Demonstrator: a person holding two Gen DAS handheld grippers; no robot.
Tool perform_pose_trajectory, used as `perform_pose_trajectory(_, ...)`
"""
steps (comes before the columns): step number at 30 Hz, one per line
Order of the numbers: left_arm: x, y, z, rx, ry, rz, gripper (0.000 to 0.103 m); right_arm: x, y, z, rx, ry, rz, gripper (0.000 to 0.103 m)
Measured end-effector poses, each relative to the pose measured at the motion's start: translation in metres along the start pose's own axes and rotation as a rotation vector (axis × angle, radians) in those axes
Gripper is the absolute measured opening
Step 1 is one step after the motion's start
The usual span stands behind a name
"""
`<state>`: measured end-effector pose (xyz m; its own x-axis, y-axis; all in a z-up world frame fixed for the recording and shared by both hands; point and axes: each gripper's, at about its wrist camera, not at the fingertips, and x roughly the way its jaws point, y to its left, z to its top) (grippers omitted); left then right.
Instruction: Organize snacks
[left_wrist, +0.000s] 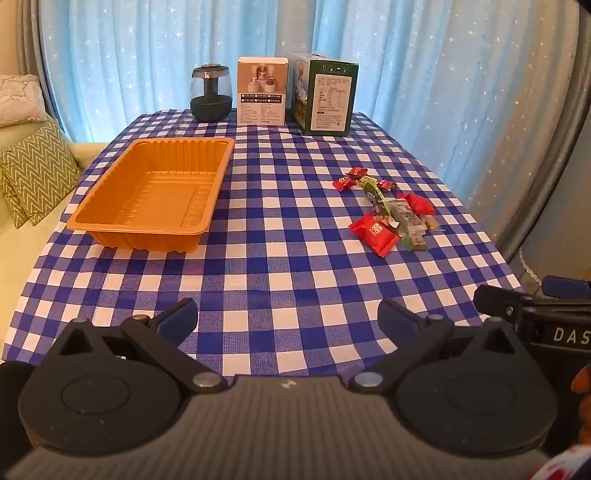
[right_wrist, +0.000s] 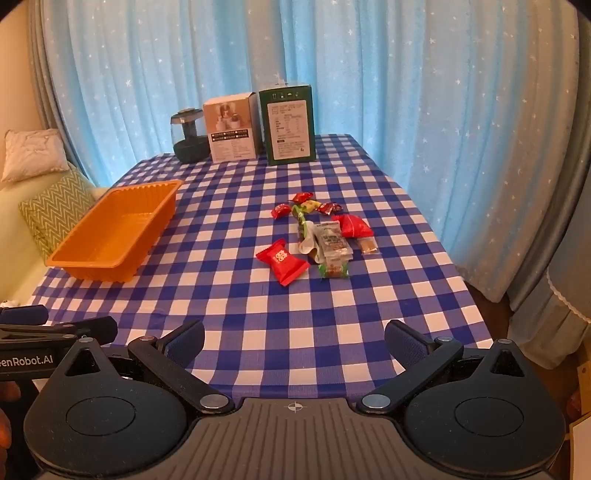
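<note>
I held both grippers, left (left_wrist: 287, 317) and right (right_wrist: 294, 341), with jaws wide apart and empty above the near cloth (left_wrist: 280, 266). The snacks (right_wrist: 321, 236) lay heaped right of the tray (left_wrist: 155, 192), well apart.

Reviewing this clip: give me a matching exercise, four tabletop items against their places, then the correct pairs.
Items:
1. orange ribbed plastic tray
2. pile of wrapped snacks
3. dark green carton
4. dark glass-domed jar

Places:
A. back row, leftmost
B. left side of the checked cloth, empty
C. right side of the cloth
D. back row, rightmost

Pairs: 1-B, 2-C, 3-D, 4-A
</note>
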<state>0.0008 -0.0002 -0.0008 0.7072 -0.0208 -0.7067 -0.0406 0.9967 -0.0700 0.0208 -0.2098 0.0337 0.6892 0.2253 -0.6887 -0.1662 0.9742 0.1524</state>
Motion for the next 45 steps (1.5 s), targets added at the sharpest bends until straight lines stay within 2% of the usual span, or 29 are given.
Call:
perform_pose_trajectory(1, 0.0002, -0.0028, -0.0006, 0.016, -0.006, 0.024, 0.103, 0.0000, -0.0001, -0.0002, 0.000, 0.001, 0.001, 0.103)
perform_pose_trajectory(45, -0.0050, -0.0043, 0.0037, -0.001, -0.026, 0.003, 0.103, 0.0006, -0.0054, -0.0022, 0.003, 0.011, -0.006, 0.103)
